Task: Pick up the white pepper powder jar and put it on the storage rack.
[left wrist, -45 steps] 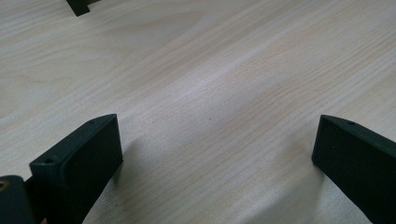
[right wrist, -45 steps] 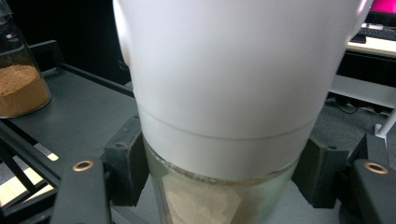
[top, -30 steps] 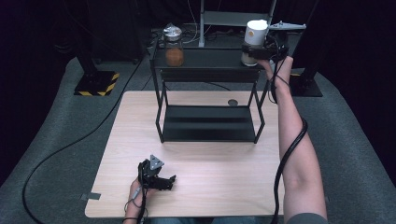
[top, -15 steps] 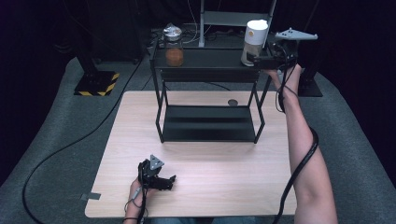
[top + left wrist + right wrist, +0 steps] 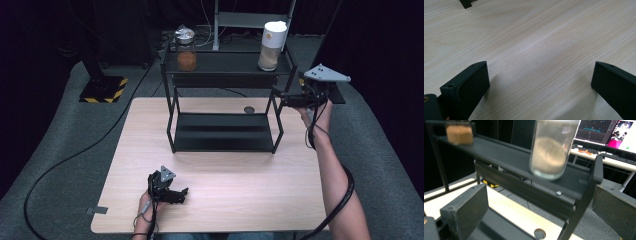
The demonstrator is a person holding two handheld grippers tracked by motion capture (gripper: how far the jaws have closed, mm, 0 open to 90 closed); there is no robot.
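Jaws of right gripper (image 5: 280, 96) just opened, empty, beside shelf (image 5: 227, 62) bearing white-lidded jar (image 5: 272, 46), left gripper (image 5: 181, 194) jaws apart

A shelf rack (image 5: 223, 100) stands on the far middle of the surface (image 5: 215, 200), in the upper centre of the high view. On its top shelf a jar (image 5: 186, 52) sits toward the left end and a canister (image 5: 272, 46) toward the right end, well apart. The right tool (image 5: 280, 97) hangs at the frame's right, just beside the rack's right end and below the canister. The left tool (image 5: 181, 195) rests on the surface at lower centre-left, well in front of the rack.
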